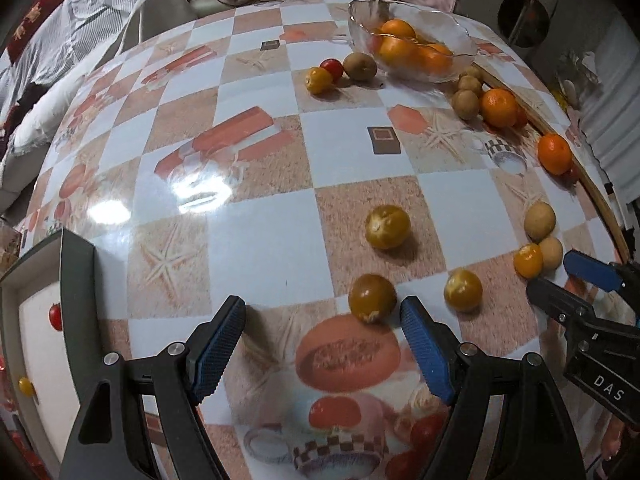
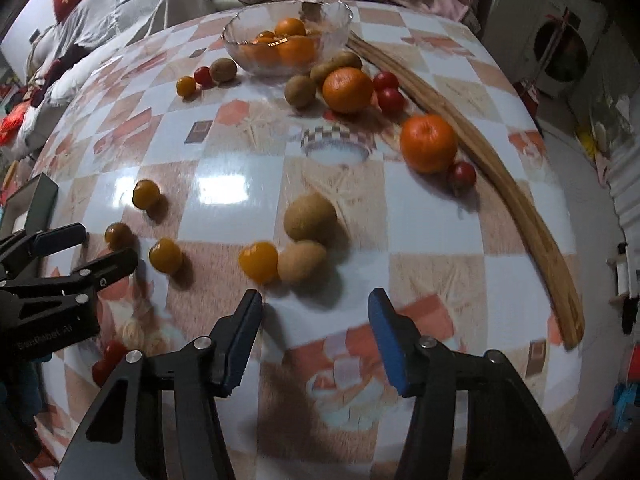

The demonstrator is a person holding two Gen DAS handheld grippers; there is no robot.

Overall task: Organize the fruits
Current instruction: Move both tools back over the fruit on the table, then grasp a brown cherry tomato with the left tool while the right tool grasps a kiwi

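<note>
Both grippers hang open over the checked tablecloth, neither holding any fruit.

The left gripper point(image 1: 322, 318) has its jaws spread wide above the cloth, gripping nothing; a yellow cherry tomato point(image 1: 372, 298) lies just inside its right finger, apart from the pad. The right gripper point(image 2: 315, 310) also stands open and empty; just ahead of its tips lie a yellow tomato point(image 2: 259, 261) and a pale brown round fruit point(image 2: 302, 261), touching each other, with a second brown fruit point(image 2: 310, 216) behind. More yellow tomatoes, kiwis, red tomatoes and two mandarins point(image 2: 428, 143) lie scattered farther out, near a wooden strip point(image 2: 520, 208). At the table's far edge a glass bowl point(image 2: 340, 14) holds several mandarins.
</note>
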